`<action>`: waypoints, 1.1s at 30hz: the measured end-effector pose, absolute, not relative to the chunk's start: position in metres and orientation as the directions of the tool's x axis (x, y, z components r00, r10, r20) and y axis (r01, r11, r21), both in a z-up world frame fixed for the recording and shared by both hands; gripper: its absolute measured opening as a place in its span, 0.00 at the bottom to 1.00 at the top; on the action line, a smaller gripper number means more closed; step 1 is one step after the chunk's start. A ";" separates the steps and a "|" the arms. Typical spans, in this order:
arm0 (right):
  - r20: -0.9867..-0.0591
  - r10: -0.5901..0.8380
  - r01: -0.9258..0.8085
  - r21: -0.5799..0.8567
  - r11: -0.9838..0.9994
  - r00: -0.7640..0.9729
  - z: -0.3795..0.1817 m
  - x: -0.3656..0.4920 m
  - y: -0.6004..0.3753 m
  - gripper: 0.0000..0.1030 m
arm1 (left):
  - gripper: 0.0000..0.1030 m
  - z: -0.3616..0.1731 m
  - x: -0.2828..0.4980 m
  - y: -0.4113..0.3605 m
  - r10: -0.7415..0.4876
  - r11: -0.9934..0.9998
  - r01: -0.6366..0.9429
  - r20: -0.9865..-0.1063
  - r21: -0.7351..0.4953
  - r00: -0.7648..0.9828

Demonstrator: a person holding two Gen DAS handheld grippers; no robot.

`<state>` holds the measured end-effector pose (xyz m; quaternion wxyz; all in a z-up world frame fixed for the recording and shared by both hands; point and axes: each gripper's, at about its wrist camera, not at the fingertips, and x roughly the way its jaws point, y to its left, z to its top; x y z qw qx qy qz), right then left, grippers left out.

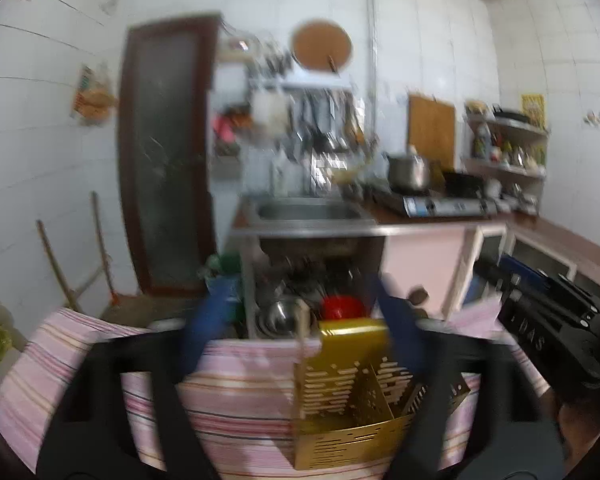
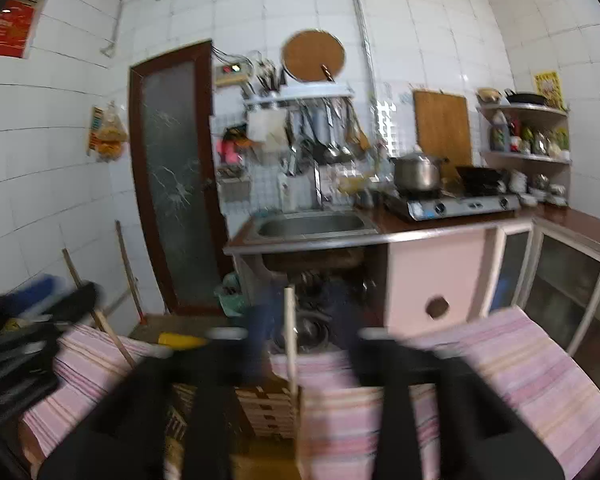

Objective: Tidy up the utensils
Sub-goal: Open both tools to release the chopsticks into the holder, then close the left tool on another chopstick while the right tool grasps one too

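Observation:
A gold perforated utensil holder with several compartments stands on a pink striped cloth. A light wooden stick stands upright in it. My left gripper is open above the cloth, its right finger over the holder's far edge. In the right wrist view the holder sits under my right gripper, which is open, with the wooden stick upright between its blurred fingers, not clamped. The right gripper's body shows at the right of the left view.
The striped cloth covers the near surface. Behind are a steel sink, a gas stove with a pot, hanging utensils, corner shelves, and a cracked glass door. Bowls sit under the sink.

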<state>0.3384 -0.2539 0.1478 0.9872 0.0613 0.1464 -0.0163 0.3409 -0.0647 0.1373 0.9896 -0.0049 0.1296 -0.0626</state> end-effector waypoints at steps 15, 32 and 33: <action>-0.454 -0.123 0.161 0.044 0.986 0.882 0.120 0.212 -0.274 0.75 | 0.95 0.117 0.238 -0.005 -0.065 0.997 0.047 -0.374 -0.057 0.925; -0.608 -0.137 0.207 0.045 0.977 0.782 0.030 0.196 -0.262 0.75 | 0.95 -0.011 0.234 0.015 -0.047 0.998 0.004 -0.633 -0.068 0.772; -0.616 -0.139 0.210 0.044 0.977 0.775 0.026 0.197 -0.262 0.75 | 0.95 -0.015 0.235 0.013 -0.037 0.999 0.004 -0.639 -0.053 0.768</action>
